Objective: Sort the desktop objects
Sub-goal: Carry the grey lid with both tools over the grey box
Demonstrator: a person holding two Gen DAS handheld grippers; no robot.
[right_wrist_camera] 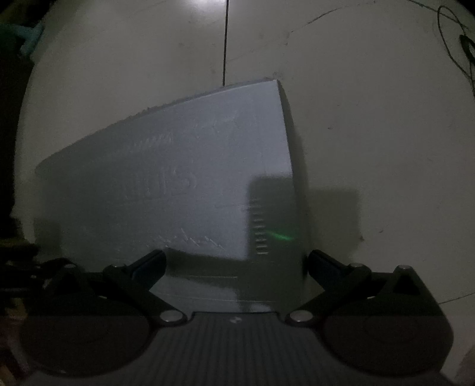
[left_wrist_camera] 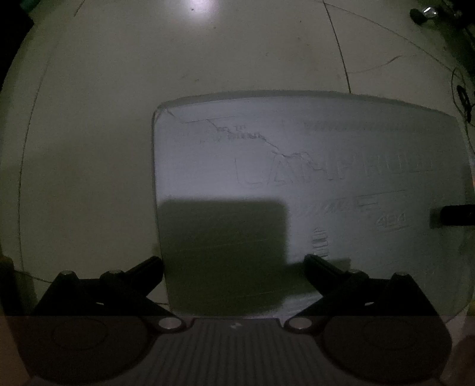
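Left gripper and right gripper, both spread wide, straddle opposite ends of a flat grey box on the floor

A: The embossed lettering on the flat pale grey plastic lid is too faint and blurred to read in the left wrist view; its near edge is hidden behind the black two-finger left gripper, and a square shadow covers its lower left part.

B: In the right wrist view the lid's left end fades into darkness; its near edge goes under the black two-finger right gripper; the raised marks are unreadable.

A: The dark bar-shaped object is cut off by the right edge; what it is, I cannot tell.

B: The small dark items with a shiny spot at the top right are too small to identify; the thin tangled wire runs out of frame.
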